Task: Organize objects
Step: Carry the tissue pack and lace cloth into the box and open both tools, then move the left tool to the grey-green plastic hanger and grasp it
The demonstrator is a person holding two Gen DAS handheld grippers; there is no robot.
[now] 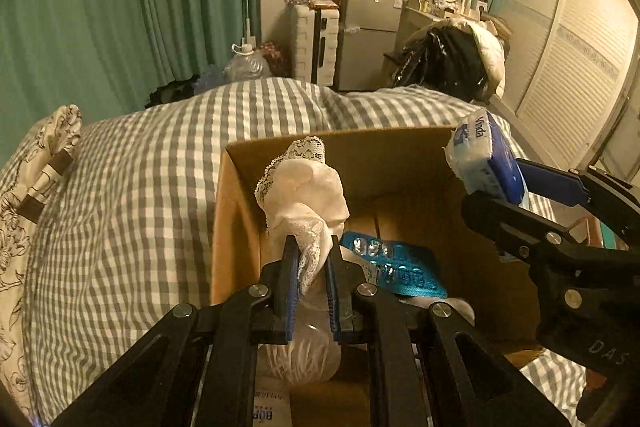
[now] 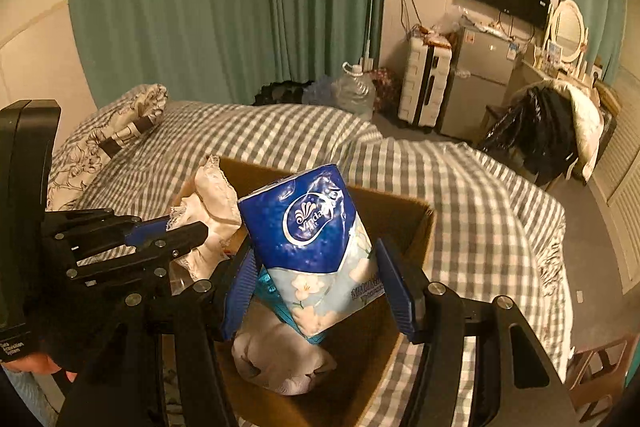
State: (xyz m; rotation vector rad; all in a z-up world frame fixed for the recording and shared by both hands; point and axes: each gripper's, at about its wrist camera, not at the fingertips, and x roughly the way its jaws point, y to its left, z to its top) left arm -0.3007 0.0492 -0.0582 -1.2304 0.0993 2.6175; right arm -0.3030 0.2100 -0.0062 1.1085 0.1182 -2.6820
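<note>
While your left gripper clamps the lace cloth above the cardboard box, your right gripper grips the tissue pack over it.

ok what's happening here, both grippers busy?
Yes. The left gripper is shut on a white lace cloth, and the right gripper holds a blue tissue pack. Both hang over an open cardboard box on the checked bed; a teal blister pack already lies inside.
</note>
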